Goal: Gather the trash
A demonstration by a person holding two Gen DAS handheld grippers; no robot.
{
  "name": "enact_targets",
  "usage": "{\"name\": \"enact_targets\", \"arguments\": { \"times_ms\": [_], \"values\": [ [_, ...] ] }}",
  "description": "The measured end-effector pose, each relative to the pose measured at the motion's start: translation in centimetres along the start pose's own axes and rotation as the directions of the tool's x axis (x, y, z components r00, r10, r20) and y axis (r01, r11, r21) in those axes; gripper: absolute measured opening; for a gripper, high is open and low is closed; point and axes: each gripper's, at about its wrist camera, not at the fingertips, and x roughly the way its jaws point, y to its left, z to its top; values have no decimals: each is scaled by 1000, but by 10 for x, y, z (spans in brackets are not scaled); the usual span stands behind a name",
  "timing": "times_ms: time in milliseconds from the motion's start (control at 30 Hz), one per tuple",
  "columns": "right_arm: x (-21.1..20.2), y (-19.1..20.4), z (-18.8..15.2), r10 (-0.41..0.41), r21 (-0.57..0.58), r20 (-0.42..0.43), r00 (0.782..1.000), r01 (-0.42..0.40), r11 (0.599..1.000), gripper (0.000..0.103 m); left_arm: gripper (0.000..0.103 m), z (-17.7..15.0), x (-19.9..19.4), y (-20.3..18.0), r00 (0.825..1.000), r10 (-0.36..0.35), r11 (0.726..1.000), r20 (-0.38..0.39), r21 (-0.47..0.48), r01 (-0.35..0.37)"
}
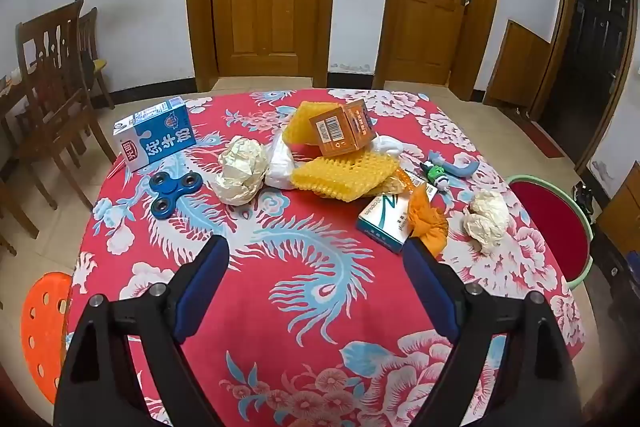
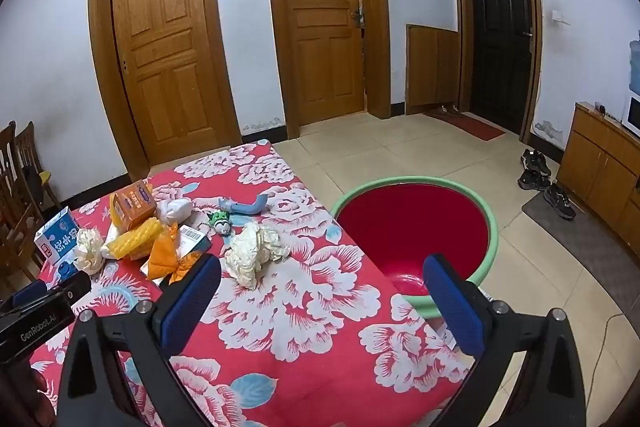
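Both my left gripper [image 1: 316, 247] and right gripper [image 2: 322, 267] stand fully open and empty; trash lies mid-table, crumpled paper [image 2: 254, 253] nearest the red basin [image 2: 412, 227], and careless reach risks snagging the toy [image 2: 221, 221].

Your left wrist camera looks down over the near edge of the table [image 1: 280, 307], facing the two far doors, with the clutter mid-distance ahead. Your right wrist camera sits further right, over the table's right edge, facing the same wall. Both views share the red basin [image 2: 412, 227] and the crumpled paper [image 1: 486, 219].
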Motion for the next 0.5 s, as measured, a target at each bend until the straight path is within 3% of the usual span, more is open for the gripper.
{"name": "enact_targets", "arguments": {
  "times_ms": [500],
  "values": [
    [-1, 0, 1, -4, -4, 0, 1000, 4, 1000, 103, 89, 0, 0, 0, 1000, 1, 1000, 0, 0, -1]
  ]
}}
